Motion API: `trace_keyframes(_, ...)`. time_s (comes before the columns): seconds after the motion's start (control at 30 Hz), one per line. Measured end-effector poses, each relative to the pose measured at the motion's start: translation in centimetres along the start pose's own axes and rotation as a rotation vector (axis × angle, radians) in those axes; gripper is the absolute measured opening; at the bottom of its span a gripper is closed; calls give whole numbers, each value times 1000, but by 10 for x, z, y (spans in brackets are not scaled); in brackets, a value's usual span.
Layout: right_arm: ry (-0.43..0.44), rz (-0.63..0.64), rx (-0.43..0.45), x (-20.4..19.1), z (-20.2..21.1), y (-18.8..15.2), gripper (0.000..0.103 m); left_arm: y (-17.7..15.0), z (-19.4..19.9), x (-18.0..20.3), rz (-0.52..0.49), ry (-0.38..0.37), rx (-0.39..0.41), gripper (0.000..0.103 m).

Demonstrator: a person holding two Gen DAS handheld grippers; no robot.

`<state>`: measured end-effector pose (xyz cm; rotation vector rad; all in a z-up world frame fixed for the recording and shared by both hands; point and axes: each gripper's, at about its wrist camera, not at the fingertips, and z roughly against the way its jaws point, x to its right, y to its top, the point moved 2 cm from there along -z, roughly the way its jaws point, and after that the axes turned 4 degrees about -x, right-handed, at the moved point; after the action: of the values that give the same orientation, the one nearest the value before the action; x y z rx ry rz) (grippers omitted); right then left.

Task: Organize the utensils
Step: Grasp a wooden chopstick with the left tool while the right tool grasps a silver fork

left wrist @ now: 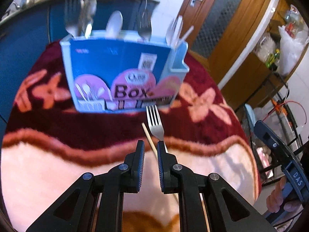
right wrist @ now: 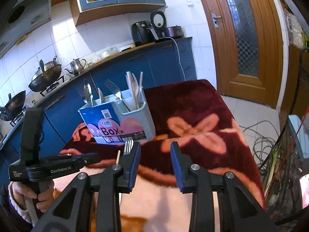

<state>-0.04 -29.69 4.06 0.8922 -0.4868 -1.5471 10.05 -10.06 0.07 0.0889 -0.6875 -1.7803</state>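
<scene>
Left gripper (left wrist: pixel 151 148), jaws slightly apart, is lining up on the chopstick (left wrist: pixel 149 136) beside the fork (left wrist: pixel 155 121) at frame centre; next it needs closing, then lifting toward the utensil box (left wrist: pixel 123 73). Right gripper (right wrist: pixel 155 150) is hanging wide open, empty.

Utensil box (left wrist: pixel 119 73): pale blue, blue-and-pink printed sleeve reading "Box", upright on the dark red part of the floral blanket (left wrist: pixel 202 104). Compartments hold upright forks, spoons, white plastic pieces; exact sorting not resolvable, blurred. Metal fork (left wrist: pixel 154 123): flat on the blanket at 6 o'clock of the box, tines toward the box, just short of its base. Wooden chopstick (left wrist: pixel 149 140): flat, just beside the fork's left side, tip pointing to 11 o'clock.
</scene>
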Motion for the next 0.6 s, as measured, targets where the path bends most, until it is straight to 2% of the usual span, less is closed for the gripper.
trace_keyframes(0.4,10,-43,-20,20,-3,-13,40,4,-38,8,11,4,-178,13)
trace_keyframes(0.6,9,-59,-24,26,-5,-16,41,8,-50,11,36,-32,-244,13)
